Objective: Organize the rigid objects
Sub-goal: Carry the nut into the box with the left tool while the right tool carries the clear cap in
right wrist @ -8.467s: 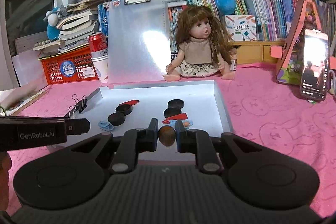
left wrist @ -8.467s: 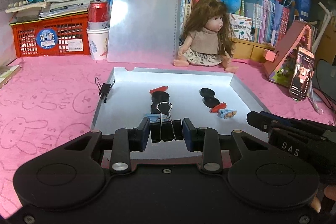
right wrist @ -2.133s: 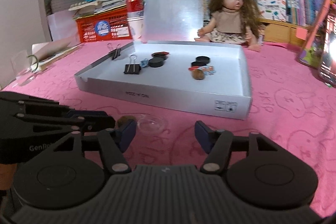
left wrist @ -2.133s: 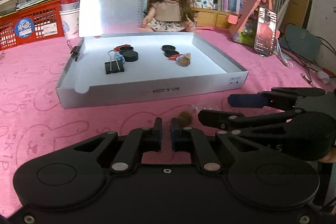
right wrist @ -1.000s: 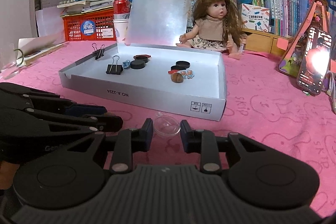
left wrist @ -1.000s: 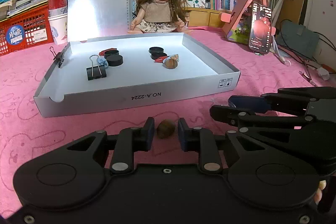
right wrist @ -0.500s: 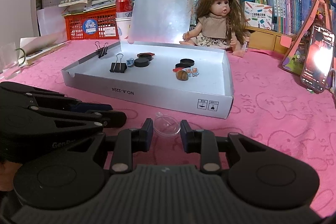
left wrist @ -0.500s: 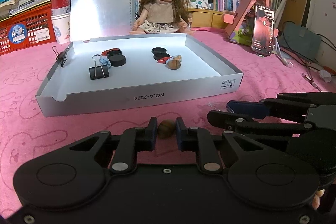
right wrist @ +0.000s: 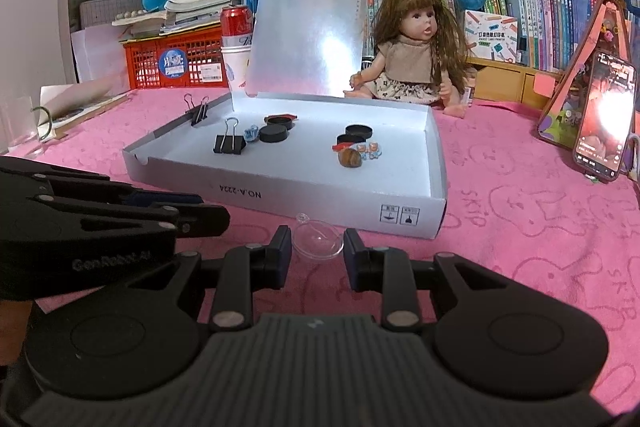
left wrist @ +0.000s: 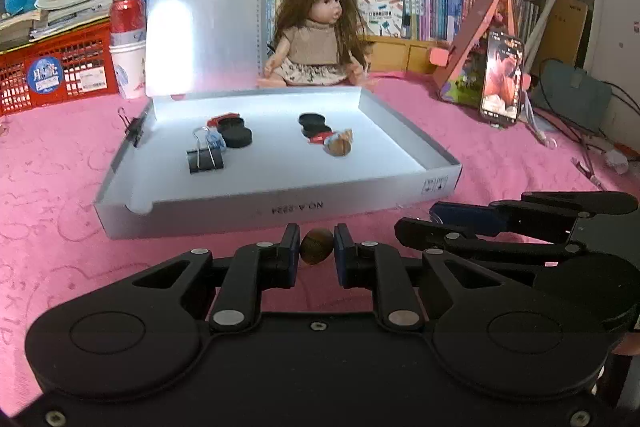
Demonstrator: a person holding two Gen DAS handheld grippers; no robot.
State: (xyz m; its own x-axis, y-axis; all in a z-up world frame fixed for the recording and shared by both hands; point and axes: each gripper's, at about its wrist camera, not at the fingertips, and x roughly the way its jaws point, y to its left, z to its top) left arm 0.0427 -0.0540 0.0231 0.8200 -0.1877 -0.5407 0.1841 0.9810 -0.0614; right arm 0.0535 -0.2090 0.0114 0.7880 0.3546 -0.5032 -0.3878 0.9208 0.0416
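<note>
In the left wrist view my left gripper [left wrist: 316, 255] is shut on a small brown nut [left wrist: 317, 245], just in front of the white tray [left wrist: 280, 207]. My right gripper [right wrist: 317, 251] is shut on a small clear plastic cup [right wrist: 318, 242], close to the tray's front wall [right wrist: 320, 197]. Inside the tray lie a black binder clip [left wrist: 205, 159], black discs [left wrist: 237, 137], a second brown nut [left wrist: 338, 147] and small coloured bits. The two grippers sit side by side, with the right one [left wrist: 416, 221] showing in the left wrist view.
A doll [left wrist: 316, 43] sits behind the tray, with an upright clipboard [left wrist: 204, 19] at the tray's back left. A second binder clip [right wrist: 198, 113] grips the tray's left wall. A phone on a stand [right wrist: 604, 119] is at the right, a red basket [right wrist: 172, 63] at the left. Pink cloth covers the table.
My left jaws have closed onto the brown nut, which a second ago lay loose between them. The right gripper has kept its hold on the clear cup.
</note>
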